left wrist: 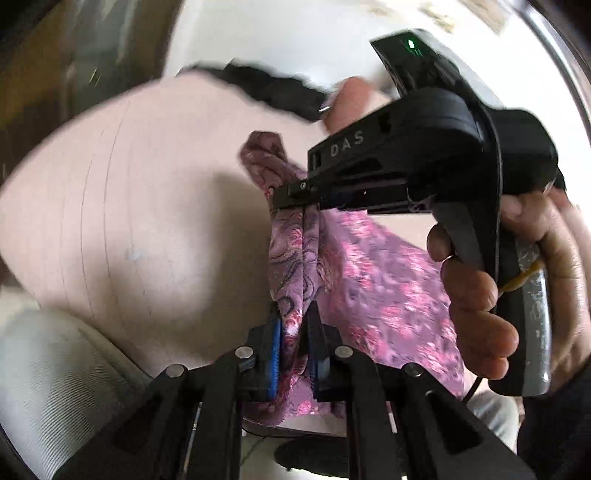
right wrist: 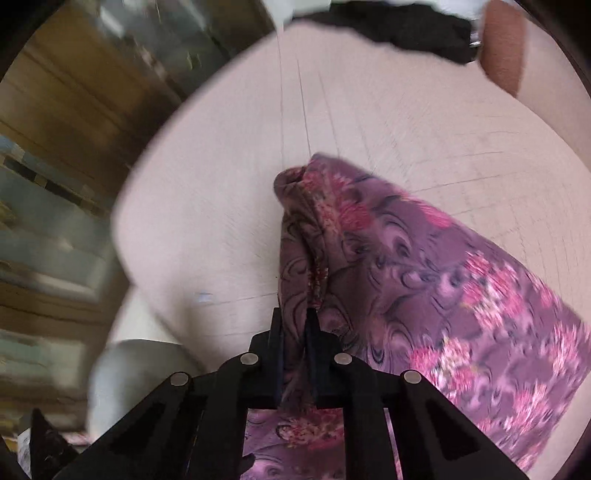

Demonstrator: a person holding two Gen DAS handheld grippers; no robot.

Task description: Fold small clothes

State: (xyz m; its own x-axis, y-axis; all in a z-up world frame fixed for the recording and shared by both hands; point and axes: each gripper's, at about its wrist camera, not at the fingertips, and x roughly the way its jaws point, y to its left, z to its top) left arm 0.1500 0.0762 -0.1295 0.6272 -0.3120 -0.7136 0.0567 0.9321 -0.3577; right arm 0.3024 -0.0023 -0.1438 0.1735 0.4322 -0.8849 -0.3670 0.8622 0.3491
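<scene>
A small purple garment with pink flowers (left wrist: 373,280) hangs over a pale pink table (left wrist: 122,206). My left gripper (left wrist: 295,314) is shut on a bunched edge of it. My right gripper (left wrist: 295,201) enters the left wrist view from the right, held in a hand, and is shut on the same edge farther up. In the right wrist view my right gripper (right wrist: 295,317) pinches the garment (right wrist: 424,266), whose folded corner sticks up past the fingertips while the rest spreads to the right over the table (right wrist: 221,229).
A black cloth (left wrist: 273,88) lies at the table's far edge, also in the right wrist view (right wrist: 406,29). A brown object (right wrist: 502,44) is beside it. A grey cushioned seat (left wrist: 55,362) is below the table's left edge. Wooden furniture (right wrist: 66,110) stands to the left.
</scene>
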